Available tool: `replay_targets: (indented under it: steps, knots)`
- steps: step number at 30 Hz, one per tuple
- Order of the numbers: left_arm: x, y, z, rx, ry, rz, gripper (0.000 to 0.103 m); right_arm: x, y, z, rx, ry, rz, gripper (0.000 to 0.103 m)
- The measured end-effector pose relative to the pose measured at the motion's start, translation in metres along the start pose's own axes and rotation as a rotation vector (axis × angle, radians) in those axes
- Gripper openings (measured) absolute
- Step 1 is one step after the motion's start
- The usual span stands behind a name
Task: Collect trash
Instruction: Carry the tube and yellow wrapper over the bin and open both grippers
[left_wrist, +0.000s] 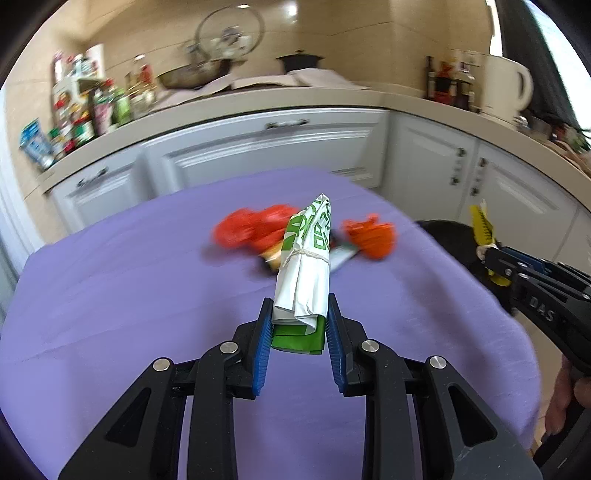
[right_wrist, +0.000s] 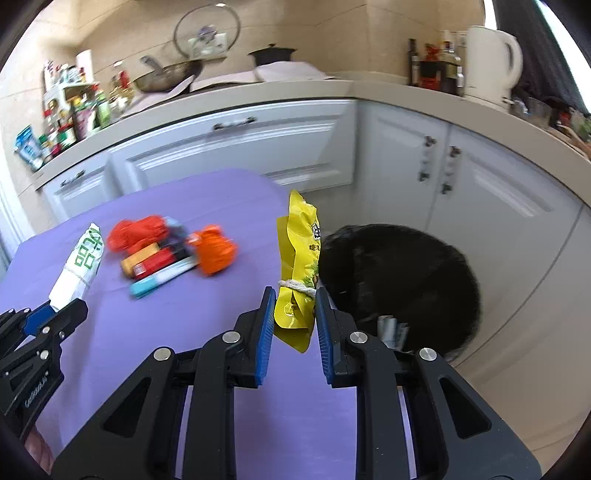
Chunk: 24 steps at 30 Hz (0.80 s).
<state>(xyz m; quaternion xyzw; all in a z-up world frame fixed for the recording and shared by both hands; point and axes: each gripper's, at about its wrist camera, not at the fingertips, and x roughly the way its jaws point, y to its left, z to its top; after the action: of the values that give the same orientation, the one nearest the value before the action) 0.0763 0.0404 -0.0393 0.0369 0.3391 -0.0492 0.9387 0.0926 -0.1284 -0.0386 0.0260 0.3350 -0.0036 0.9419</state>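
Observation:
My left gripper (left_wrist: 300, 314) is shut on a rolled white-and-green wrapper (left_wrist: 304, 266) tied with string, held above the purple table (left_wrist: 147, 295). It also shows in the right wrist view (right_wrist: 79, 266). My right gripper (right_wrist: 294, 308) is shut on a yellow snack bag (right_wrist: 299, 266) tied with string, held at the table's right edge beside a black trash bin (right_wrist: 399, 280). In the left wrist view the yellow bag (left_wrist: 482, 229) and the right gripper (left_wrist: 495, 254) show at the right. Orange bags (right_wrist: 216, 251) and small packets (right_wrist: 159, 266) lie on the table.
White cabinets (right_wrist: 240, 147) and a counter with bottles (right_wrist: 74, 114), a wok (right_wrist: 166, 79) and a white kettle (right_wrist: 491, 62) stand behind the table. The bin holds some crumpled trash (right_wrist: 393, 330).

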Motion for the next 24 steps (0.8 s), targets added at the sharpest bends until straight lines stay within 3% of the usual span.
replay_targets:
  steps: [7,19,24]
  knots:
    - [0.009,-0.05,0.018,0.057,-0.033,-0.057,0.028,-0.002,-0.049,0.001,0.042,-0.032,-0.058,0.021]
    - [0.042,-0.122,0.04,0.112,-0.055,-0.082,0.028,0.023,-0.105,0.003,0.037,-0.041,-0.135,0.021]
    - [0.058,-0.139,0.044,0.124,-0.043,-0.072,0.028,0.036,-0.119,0.005,0.046,-0.031,-0.141,0.009]
